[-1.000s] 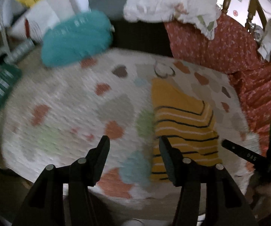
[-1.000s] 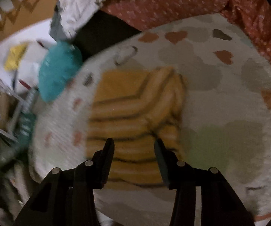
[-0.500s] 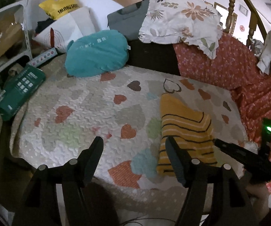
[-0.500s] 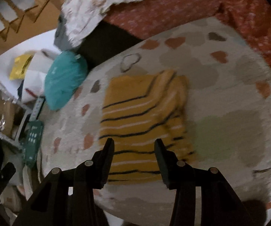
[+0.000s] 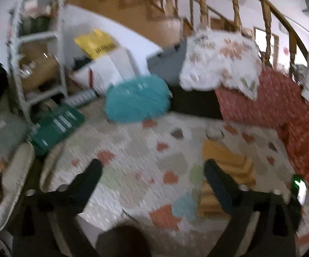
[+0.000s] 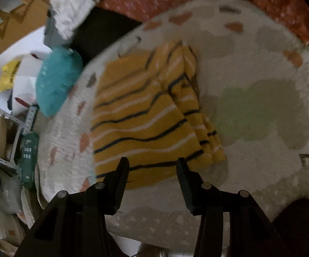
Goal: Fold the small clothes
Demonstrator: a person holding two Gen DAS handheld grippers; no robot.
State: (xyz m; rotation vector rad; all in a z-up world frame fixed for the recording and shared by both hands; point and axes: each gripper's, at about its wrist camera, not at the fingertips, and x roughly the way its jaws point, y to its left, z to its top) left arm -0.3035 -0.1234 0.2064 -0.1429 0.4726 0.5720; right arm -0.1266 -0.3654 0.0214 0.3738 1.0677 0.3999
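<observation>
Lying folded on heart-print quilt: yellow striped sweater. Right tool spread, empty, above near hem; left tool spread, well apart. Advised: pinching both layers at hem, folding squarely.

Home living room: heart-print quilt, floral pillow, wooden stair banister.

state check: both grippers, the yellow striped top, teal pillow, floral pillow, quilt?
left gripper: open, empty, above the quilt
right gripper: open, empty, over the top's near edge
striped top: folded, flat on the quilt, layered edges on its right
teal pillow: lying at the quilt's far edge
floral pillow: propped up against the railing
quilt: spread flat
</observation>
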